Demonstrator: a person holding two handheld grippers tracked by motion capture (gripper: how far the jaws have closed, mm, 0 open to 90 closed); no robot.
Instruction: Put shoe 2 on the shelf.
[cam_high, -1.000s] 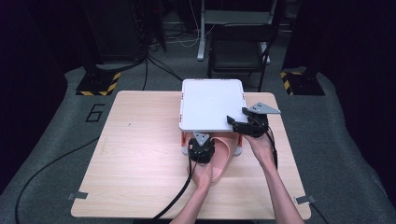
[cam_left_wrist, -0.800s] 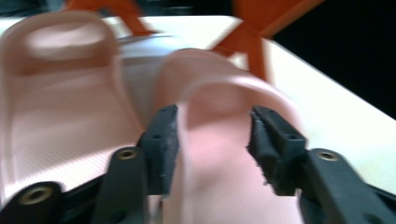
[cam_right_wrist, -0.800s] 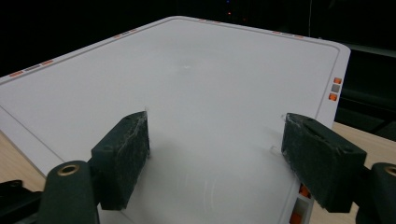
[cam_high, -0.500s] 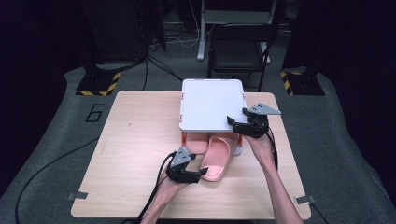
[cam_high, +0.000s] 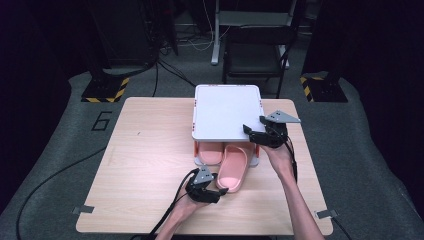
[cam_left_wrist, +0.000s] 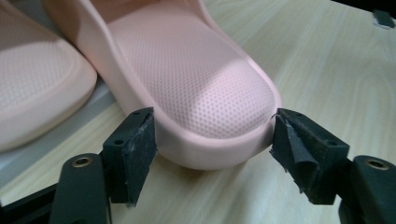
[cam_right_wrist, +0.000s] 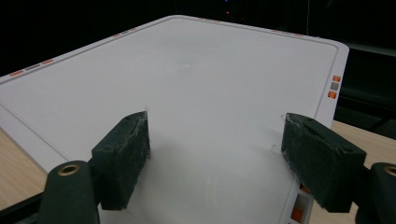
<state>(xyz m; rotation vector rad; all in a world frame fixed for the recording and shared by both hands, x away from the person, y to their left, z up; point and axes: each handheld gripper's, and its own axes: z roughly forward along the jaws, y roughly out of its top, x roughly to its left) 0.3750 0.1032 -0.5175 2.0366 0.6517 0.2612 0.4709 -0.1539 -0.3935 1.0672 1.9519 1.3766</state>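
The pink slipper (cam_high: 233, 170) I am working lies on the bench (cam_high: 150, 160), toe under the raised white lid (cam_high: 227, 111) of the shoe box, heel toward me and sticking out over the box's front edge. Its twin (cam_high: 210, 152) sits beside it, farther inside the box. My left hand-held gripper (cam_left_wrist: 212, 149) is at the heel: its jaws have just been opening and now stand wide, with the rounded heel between the pads (cam_left_wrist: 137, 149) and close to them, not squeezed. I judge this the seating step: the slipper is let go but not yet fully in the box. Next I would push the heel forward until it clears the front lip, keeping it from riding onto the twin.

My right hand-held gripper (cam_high: 265, 134) is at the lid's near right corner, jaws (cam_right_wrist: 215, 158) half apart over the white panel; whether they pinch its edge I cannot tell.

For moving room, open bench lies to the left and in front of the box; the near edge is close behind my left hand.
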